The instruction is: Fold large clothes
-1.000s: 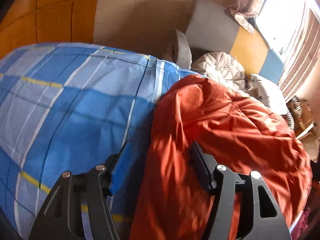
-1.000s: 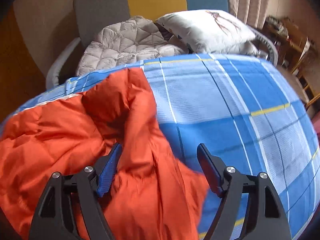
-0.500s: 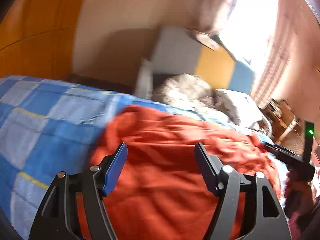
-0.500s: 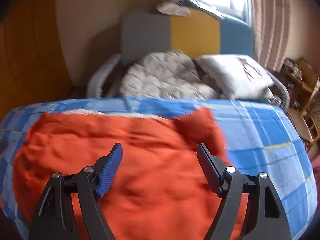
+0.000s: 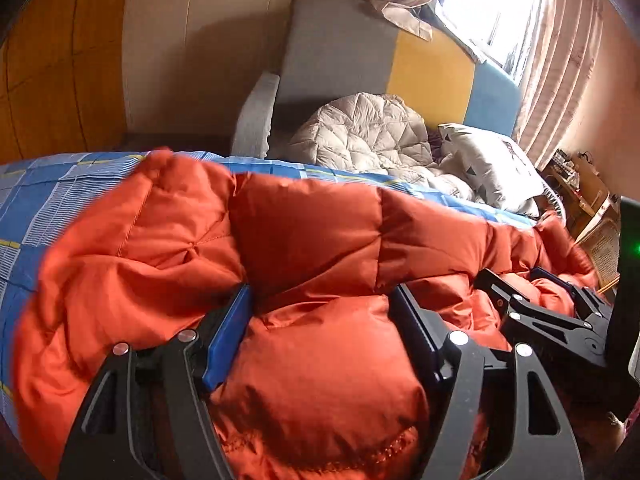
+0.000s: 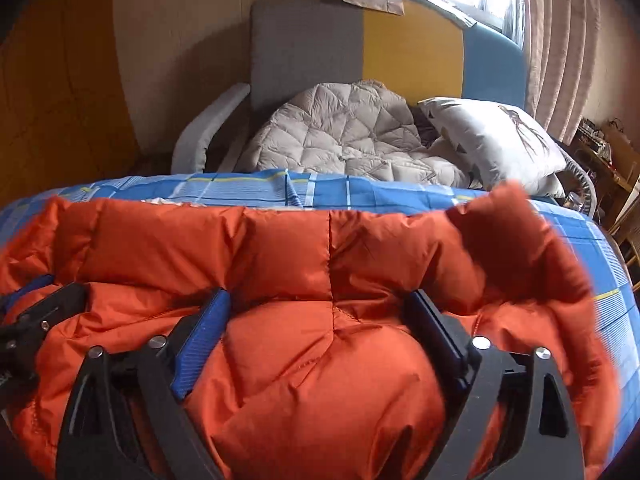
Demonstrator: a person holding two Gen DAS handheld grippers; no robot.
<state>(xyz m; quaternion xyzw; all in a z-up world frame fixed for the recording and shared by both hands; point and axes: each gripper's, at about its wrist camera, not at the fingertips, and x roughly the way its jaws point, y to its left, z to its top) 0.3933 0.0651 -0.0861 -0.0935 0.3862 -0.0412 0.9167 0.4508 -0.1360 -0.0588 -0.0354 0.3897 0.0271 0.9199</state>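
Observation:
A large orange quilted down jacket point(image 5: 304, 240) lies spread across the blue plaid bed cover point(image 5: 36, 200); it also fills the right wrist view point(image 6: 280, 256). My left gripper point(image 5: 324, 312) is open, its jaws wide apart with a puffed part of the jacket bulging between them. My right gripper point(image 6: 320, 316) is open in the same way over the jacket's near part. The right gripper also shows at the right edge of the left wrist view point(image 5: 536, 292). A jacket sleeve point(image 6: 520, 240) sticks up blurred at the right.
Behind the bed stands a sofa with grey, yellow and blue back panels point(image 6: 412, 48), holding a beige quilted coat point(image 6: 344, 136) and a white pillow point(image 6: 496, 136). Curtains point(image 6: 560, 40) and a bright window are at the right. An orange wardrobe point(image 5: 52, 72) is at the left.
Both grippers have swung from the jacket's sides to face the sofa and dropped low onto the jacket. The jacket has gone from bunched to spread wide across the bed.

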